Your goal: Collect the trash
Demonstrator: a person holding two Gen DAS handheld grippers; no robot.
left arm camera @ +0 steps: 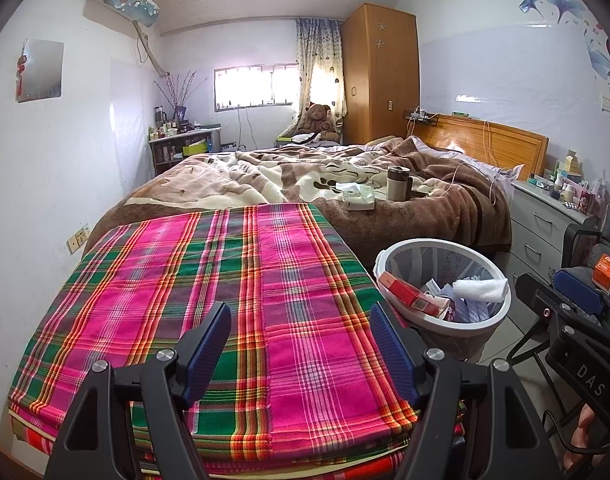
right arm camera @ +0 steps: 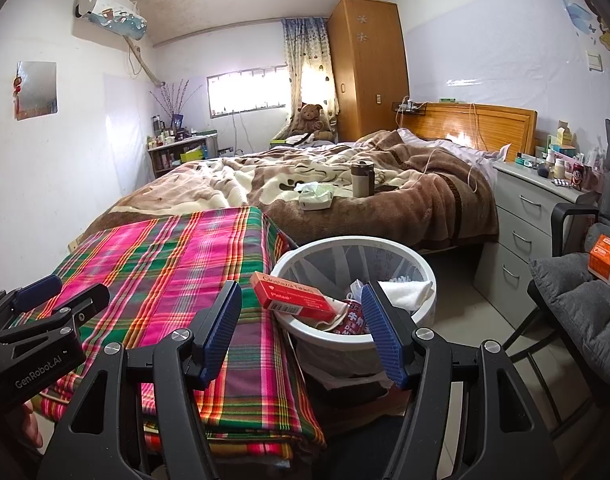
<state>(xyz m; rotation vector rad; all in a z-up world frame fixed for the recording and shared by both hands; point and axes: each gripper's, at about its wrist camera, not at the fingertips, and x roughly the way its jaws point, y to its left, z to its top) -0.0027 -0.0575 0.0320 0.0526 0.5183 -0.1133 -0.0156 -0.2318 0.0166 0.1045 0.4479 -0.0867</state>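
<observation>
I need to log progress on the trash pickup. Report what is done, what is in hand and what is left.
Done: the white bin already holds a red box, a white wad and wrappers. In hand: nothing; the left gripper and right gripper are both open and empty. Possibly left: the crumpled tissue on the bed blanket and the orange box on the chair, if they count as trash.

A home bedroom: unmade bed (left arm camera: 345,176), wardrobe (left arm camera: 379,76).

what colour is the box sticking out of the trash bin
Red, with pale lettering. The box leans on the bin rim; it shows best in the right wrist view.
</observation>
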